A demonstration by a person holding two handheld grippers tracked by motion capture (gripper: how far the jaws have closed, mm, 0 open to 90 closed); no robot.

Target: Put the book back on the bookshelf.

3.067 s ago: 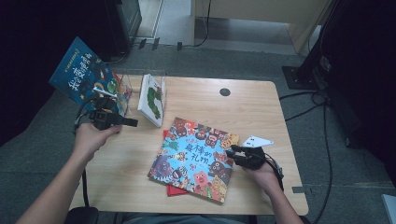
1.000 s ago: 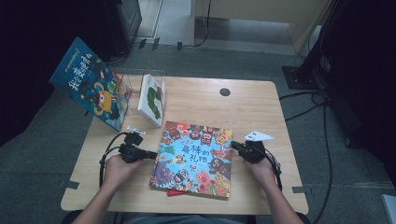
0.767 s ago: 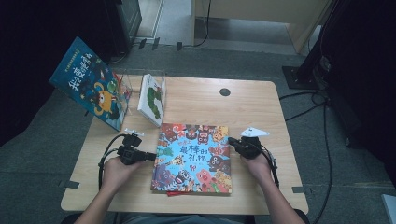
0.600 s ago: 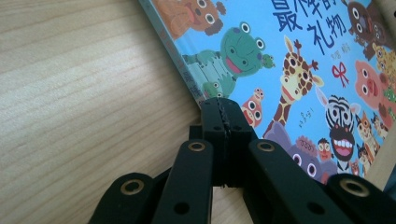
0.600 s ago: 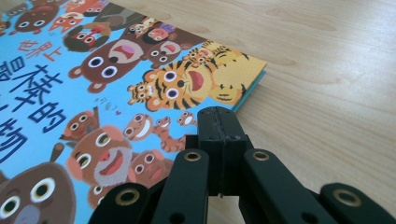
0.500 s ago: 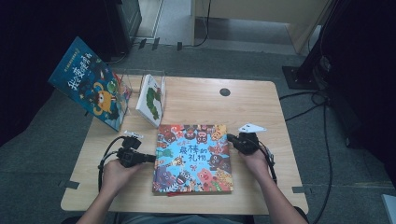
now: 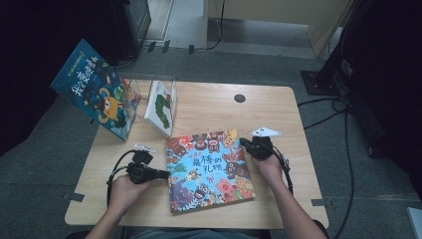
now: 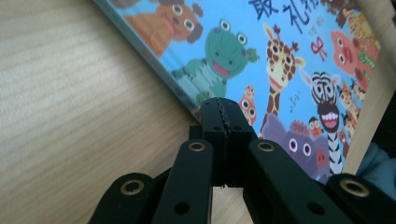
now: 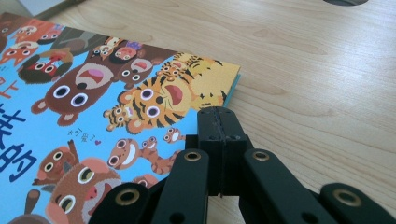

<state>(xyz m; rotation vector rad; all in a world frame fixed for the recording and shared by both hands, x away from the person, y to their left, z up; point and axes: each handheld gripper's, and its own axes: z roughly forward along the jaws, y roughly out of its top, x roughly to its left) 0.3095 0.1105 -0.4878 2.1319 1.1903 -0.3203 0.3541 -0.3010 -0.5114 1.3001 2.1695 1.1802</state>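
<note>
A colourful animal picture book [image 7: 209, 169] lies flat on the wooden table [image 7: 303, 124], slightly skewed. My left gripper [image 7: 166, 175] is shut, and its tip touches the book's left edge. In the left gripper view the closed jaws [image 8: 223, 112] sit right at the edge of the book [image 8: 289, 56], beside a frog picture. My right gripper [image 7: 246, 144] is shut too, with its tip against the book's upper right edge. The right gripper view has the tip [image 9: 217, 119] just off the corner of the book [image 9: 93, 93], by a tiger. Nothing is held between either pair of jaws.
A blue picture book [image 7: 94, 89] leans tilted at the table's far left edge. Beside it a white caterpillar book [image 7: 161, 107] stands in a clear holder. A dark round cable hole [image 7: 240, 98] sits at the back. Bare wood stretches to the right of the book.
My left gripper came down from the leaning blue book to the animal book's left edge. The right gripper pushed in from the right. The animal book slid left and turned squarer.
</note>
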